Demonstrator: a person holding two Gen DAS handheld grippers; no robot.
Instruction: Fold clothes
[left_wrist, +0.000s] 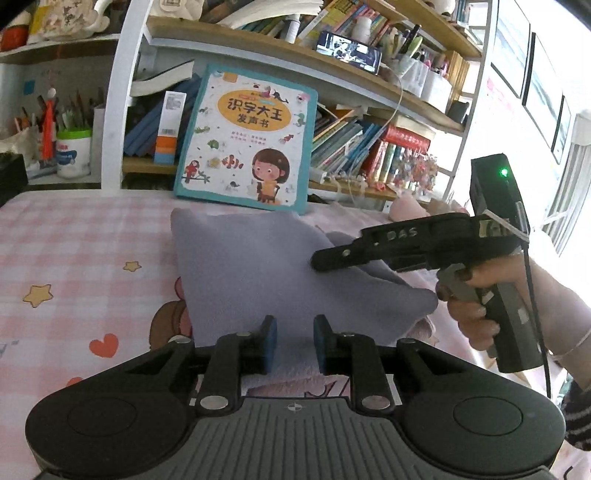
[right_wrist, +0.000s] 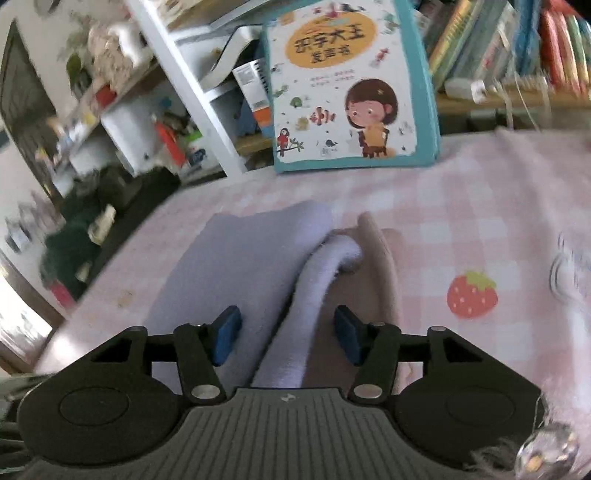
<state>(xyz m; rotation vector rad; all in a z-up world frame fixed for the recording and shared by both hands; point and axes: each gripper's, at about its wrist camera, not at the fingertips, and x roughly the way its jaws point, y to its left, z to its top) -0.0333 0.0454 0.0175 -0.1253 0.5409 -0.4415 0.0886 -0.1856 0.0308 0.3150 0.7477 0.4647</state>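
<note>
Item: lavender fleece garment (left_wrist: 258, 273), partly folded, on the pink checked cloth (left_wrist: 81, 236) near the back edge, in front of a propped picture book (left_wrist: 247, 136). One sleeve (right_wrist: 321, 273) is unfolded. Left gripper (left_wrist: 294, 343): released, fleece between pads. Right gripper (right_wrist: 286, 334): released, straddling the sleeve. White tub (left_wrist: 73, 151) holds brushes.

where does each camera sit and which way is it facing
Left wrist: on the left tongs, facing forward and down over the lilac cloth toward the bookshelf; its own blue pads show, plus the right tongs and the hand holding them.
Right wrist: on the right tongs, looking down along the cloth's rolled edge; only its own pads show.
Shared: lilac cloth, picture book, pink checked cover.
</note>
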